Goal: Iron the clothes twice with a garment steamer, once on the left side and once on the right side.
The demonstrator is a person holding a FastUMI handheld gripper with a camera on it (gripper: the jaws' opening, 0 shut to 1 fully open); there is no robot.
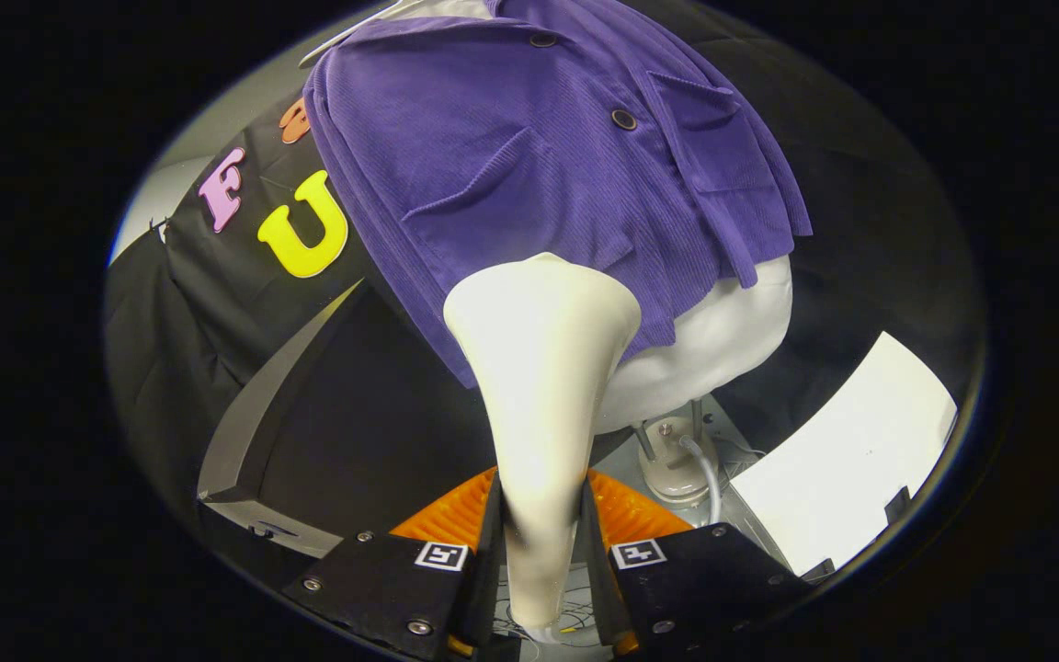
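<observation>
- Surroundings: white mannequin torso (723,331) on a metal post above a pale round base (674,464), a grey cable running from that base; white sheet or board (847,460) lying low to one side of the base; dark slanted panel with a grey edge (327,432) on the other side; black cloth wall behind.
- Garment: purple corduroy jacket (529,156) hung on the torso, buttoned, two dark buttons and two chest pockets visible; hem ends above the bare lower torso.
- Obstruction: nothing stands between steamer head and cloth; the head itself hides part of the jacket's lower hem.
- Steamer: cream garment steamer (539,395), narrow handle between the fingers, flared head well ahead of them, at or just before the lower hem on one pocket side; contact cannot be told.
- Gripper (539,515): fingers closed narrow, both pressed against the steamer handle, gripping it.
</observation>
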